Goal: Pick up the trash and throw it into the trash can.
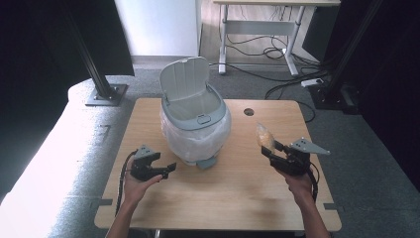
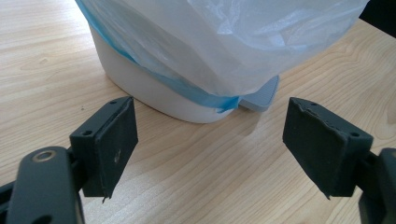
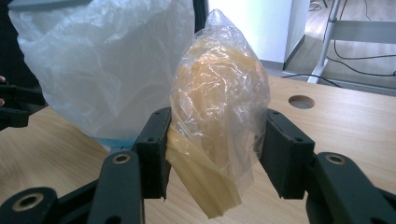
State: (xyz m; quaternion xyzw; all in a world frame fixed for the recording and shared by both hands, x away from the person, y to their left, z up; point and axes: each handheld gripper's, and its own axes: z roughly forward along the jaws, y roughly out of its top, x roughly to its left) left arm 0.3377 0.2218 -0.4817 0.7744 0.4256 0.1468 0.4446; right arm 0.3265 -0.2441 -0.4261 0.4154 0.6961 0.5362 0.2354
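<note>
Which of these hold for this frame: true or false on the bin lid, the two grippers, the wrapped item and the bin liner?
1. The bin's lid stands open. True.
2. The right gripper is empty. False: its jaws are shut on a clear-wrapped yellowish packet.
3. The left gripper is open with nothing between its jaws. True.
4. The packet lies inside the bin. False: it is held off to the bin's right, above the table.
5. A plastic liner drapes over the bin's outside. True.
</note>
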